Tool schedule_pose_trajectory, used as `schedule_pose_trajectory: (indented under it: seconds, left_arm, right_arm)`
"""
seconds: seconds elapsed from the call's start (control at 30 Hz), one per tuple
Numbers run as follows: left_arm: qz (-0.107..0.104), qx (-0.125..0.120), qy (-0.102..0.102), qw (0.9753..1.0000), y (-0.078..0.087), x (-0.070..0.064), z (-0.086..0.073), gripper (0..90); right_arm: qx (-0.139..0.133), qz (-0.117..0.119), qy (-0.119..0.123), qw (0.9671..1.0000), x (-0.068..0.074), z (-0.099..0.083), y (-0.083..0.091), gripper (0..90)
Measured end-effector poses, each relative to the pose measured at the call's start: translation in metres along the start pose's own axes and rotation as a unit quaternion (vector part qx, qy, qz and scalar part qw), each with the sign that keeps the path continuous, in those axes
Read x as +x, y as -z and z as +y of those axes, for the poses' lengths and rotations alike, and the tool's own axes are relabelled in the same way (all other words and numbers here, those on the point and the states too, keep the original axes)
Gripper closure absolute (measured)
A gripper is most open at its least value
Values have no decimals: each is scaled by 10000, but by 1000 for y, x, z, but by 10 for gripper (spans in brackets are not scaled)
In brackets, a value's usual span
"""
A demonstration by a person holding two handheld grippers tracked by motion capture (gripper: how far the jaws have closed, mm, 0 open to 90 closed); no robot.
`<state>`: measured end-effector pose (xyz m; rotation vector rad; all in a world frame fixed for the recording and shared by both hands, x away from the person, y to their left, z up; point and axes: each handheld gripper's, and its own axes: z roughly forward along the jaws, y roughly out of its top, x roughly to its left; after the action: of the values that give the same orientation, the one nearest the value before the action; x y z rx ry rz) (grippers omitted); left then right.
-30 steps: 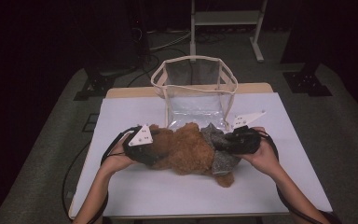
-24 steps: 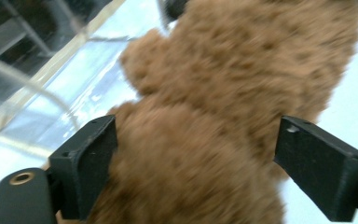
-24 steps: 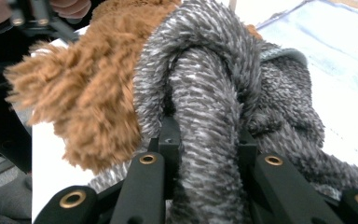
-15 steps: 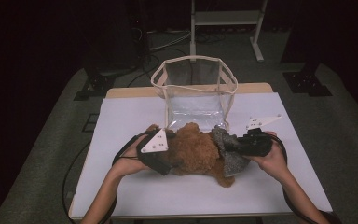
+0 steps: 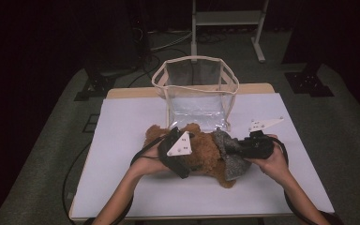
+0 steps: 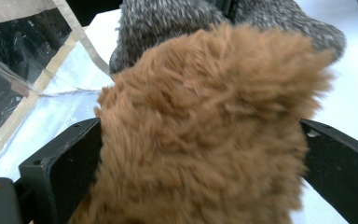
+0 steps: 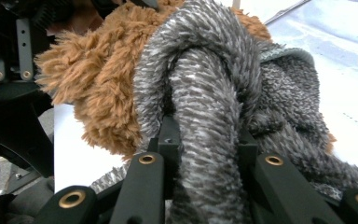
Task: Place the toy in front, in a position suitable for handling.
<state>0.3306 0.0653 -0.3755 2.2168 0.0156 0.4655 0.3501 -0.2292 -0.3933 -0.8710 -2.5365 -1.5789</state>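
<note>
We see a brown plush toy (image 5: 201,154) lying just in front of the clear bag (image 5: 197,93) on the table (image 5: 122,140); left gripper (image 6: 200,154) fingers astride its fur; right gripper (image 7: 205,154) fingers pinching its grey knitted cloth (image 7: 205,93)

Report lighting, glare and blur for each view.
High view: white table brightly lit, dark surround, soft overall; the clear bag catches some glare. Left gripper view: brown plush toy up close, slightly blurred. Right gripper view: grey knitted fabric sharp between the jaws, bright washed-out table behind.
</note>
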Motion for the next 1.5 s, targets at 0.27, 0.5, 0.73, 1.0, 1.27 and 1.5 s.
schedule_pose_trajectory:
  seconds: [0.27, 0.5, 0.73, 1.0, 1.27, 1.5]
  left_arm:
    - [48, 242, -314, 9992, -18, -6, 5, 0]
    - [138, 297, -383, 9987, -10, -7, 13, 244]
    - [-349, -35, -91, 9993, 9, -2, 29, 306]
    - [-950, -12, -88, 9954, 2, -5, 44, 276]
    - [-945, 23, -50, 9955, -16, 0, 42, 84]
    - [-896, 179, -294, 9954, -10, -8, 38, 31]
  right_arm:
    - [100, 139, 21, 9999, 5, 2, -16, 722]
    - [21, 142, -43, 9999, 6, 4, -15, 731]
    - [-153, 242, 260, 9993, 24, 19, 2, 732]
    - [-88, 41, 523, 9986, 42, 16, 24, 730]
    - [-340, 70, 14, 9994, 17, -11, 35, 724]
    - [-258, 114, 12, 9996, 17, -16, 31, 718]
